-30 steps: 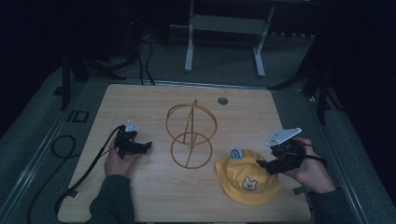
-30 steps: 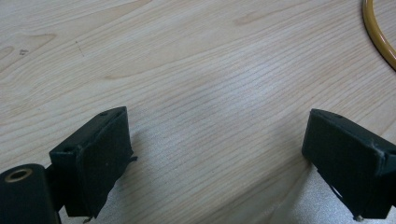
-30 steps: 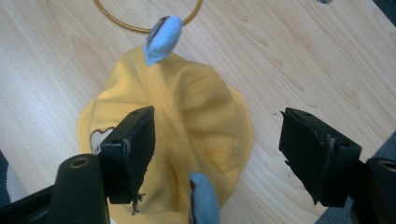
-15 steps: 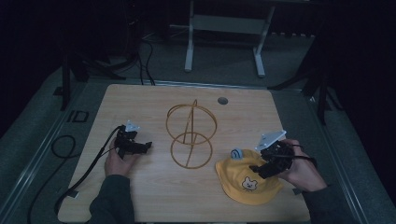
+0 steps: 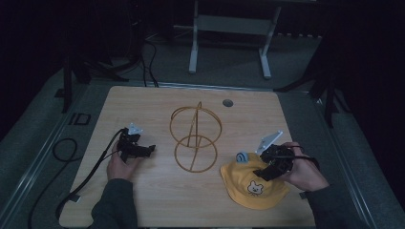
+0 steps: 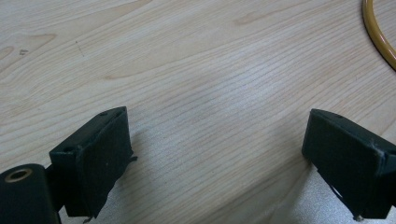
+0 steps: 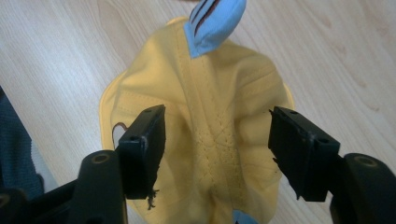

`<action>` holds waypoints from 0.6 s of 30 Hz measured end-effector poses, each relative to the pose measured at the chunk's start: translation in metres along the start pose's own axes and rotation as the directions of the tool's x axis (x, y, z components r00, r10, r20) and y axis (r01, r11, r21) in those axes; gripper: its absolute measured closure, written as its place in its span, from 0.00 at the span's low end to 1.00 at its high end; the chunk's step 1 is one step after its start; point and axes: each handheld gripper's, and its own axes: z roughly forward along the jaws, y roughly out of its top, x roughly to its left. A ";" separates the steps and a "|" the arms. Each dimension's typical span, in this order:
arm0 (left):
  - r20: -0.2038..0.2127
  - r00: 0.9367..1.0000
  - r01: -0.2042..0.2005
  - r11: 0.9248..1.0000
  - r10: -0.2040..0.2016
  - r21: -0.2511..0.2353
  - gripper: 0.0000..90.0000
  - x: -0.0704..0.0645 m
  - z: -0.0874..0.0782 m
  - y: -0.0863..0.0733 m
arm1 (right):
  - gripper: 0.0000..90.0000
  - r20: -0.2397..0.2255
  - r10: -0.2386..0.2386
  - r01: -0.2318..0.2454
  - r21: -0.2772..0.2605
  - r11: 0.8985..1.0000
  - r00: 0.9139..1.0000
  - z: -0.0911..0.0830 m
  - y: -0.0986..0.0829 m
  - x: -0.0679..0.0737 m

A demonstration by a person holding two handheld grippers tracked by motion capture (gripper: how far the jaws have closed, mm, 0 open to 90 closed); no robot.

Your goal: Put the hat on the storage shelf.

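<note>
A yellow child's hat (image 5: 250, 185) with a bear patch and a blue ear lies on the wooden table (image 5: 157, 102) at the front right. My right gripper (image 5: 268, 172) hovers over the hat's crown (image 7: 219, 135), jaws open on either side of it, nothing held. A gold wire stand (image 5: 196, 138) made of hoops rises at the table's centre. At the left, my left gripper (image 5: 145, 149) rests low over bare wood (image 6: 210, 112), open and empty, pointing toward the stand; the stand's rim (image 6: 378, 32) shows at the top right of the left gripper view.
A small round grommet (image 5: 228, 102) sits in the tabletop at the back. A black cable (image 5: 88, 174) trails from the left gripper off the table's left edge. A metal frame (image 5: 229, 24) stands on the floor beyond the table.
The right hand has moved left and forward, bringing its gripper from beside the hat to over its crown. The left gripper has stayed in place.
</note>
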 end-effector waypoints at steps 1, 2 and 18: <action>0.000 1.000 0.000 1.000 0.000 0.000 0.09 0.000 0.000 0.000 | 0.41 -0.003 0.000 0.000 0.003 1.000 1.000 0.001 0.000 -0.001; 0.000 1.000 0.000 1.000 0.000 0.000 0.09 0.000 0.000 0.000 | 0.40 -0.008 0.003 -0.003 0.005 1.000 1.000 0.001 0.000 -0.002; 0.000 1.000 0.000 1.000 0.000 0.000 0.09 0.000 0.000 0.000 | 0.61 -0.063 0.012 -0.007 0.088 0.996 0.998 0.008 0.002 -0.008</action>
